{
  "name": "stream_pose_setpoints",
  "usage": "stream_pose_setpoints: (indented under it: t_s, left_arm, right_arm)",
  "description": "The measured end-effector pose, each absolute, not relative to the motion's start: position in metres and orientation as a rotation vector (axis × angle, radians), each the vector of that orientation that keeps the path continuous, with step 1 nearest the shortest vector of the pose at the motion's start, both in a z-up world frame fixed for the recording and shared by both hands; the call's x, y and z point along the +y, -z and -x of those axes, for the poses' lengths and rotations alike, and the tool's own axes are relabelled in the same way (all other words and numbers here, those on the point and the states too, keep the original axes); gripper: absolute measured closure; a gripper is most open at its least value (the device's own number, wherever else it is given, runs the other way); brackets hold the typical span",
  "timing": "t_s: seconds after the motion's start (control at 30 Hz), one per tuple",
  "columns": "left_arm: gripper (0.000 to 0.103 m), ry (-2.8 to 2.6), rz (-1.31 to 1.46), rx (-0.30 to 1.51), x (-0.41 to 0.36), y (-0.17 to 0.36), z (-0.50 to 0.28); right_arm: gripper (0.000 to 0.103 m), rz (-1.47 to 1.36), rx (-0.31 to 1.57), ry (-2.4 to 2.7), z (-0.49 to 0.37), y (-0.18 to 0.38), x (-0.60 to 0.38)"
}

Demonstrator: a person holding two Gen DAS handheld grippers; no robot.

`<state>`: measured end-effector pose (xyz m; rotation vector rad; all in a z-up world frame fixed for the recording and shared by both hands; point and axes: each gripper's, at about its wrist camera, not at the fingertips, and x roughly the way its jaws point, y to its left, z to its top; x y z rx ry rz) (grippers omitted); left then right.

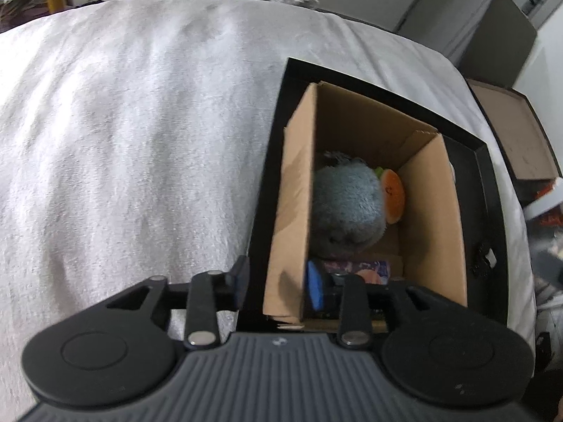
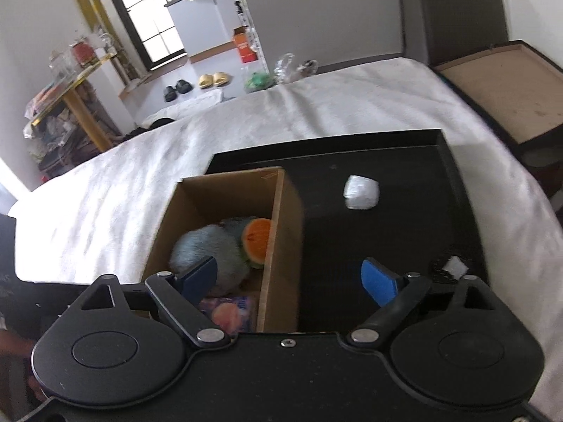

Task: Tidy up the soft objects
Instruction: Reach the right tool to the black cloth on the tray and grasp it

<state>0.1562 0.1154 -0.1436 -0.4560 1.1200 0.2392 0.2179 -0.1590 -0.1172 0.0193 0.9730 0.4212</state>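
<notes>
**A:** Jaws first, nearest me. My left hand-held gripper (image 1: 278, 286) has its fingers spread, straddling the left wall of the cardboard box (image 1: 292, 190), one blue pad inside, the other outside over the black tray (image 1: 262, 207). It grips nothing.

**B:** And the right?

**A:** My right hand-held gripper (image 2: 290, 281) is released too, fingers wide apart, one over the box interior, the other over the bare tray floor. Empty.

**B:** What's left to sort?

**A:** Inside the box, closest to me, a pink-and-purple printed packet (image 2: 228, 311); behind it the fluffy grey-blue plush (image 2: 207, 251), round and long-piled, filling most of the floor; pressed against its far side, an orange-faced, green-rimmed fruit-slice plush (image 2: 257, 241). Further out, lying alone on the tray well apart from the box, a small white wrapped bundle (image 2: 361, 192). Beyond that is only the white bed cover (image 2: 140, 161).

**B:** So the bundle is next?

**A:** That's my judgement. I'd carry the right one forward over it, lower with fingers either side, and close gently; it looks squashy, so a firm pinch may deform it. I'd keep the left on the box wall so it doesn't slide.
</notes>
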Motion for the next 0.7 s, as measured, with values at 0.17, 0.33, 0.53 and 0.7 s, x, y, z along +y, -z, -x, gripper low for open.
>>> stream_pose_setpoints:
  t_s: [0.17, 0.33, 0.53, 0.7]
  left_arm:
    - [0.06, -0.256, 0.429, 1.113, 0.11, 0.141, -0.16]
    - [0.054, -0.273, 0.42, 1.113, 0.105, 0.138, -0.164]
    - [0.05, -0.308, 0.376, 1.129, 0.095, 0.141, -0.17]
    - [0.049, -0.339, 0.339, 1.121, 0.087, 0.141, -0.175]
  right_arm:
    - [0.011, -0.036, 0.963, -0.383, -0.22, 0.128, -0.178]
    - [0.008, -0.071, 0.967, -0.389, -0.224, 0.141, -0.196]
    - [0.008, -0.116, 0.989, -0.347, -0.236, 0.159, -0.218]
    - [0.008, -0.208, 0.995, -0.319, -0.245, 0.171, -0.235]
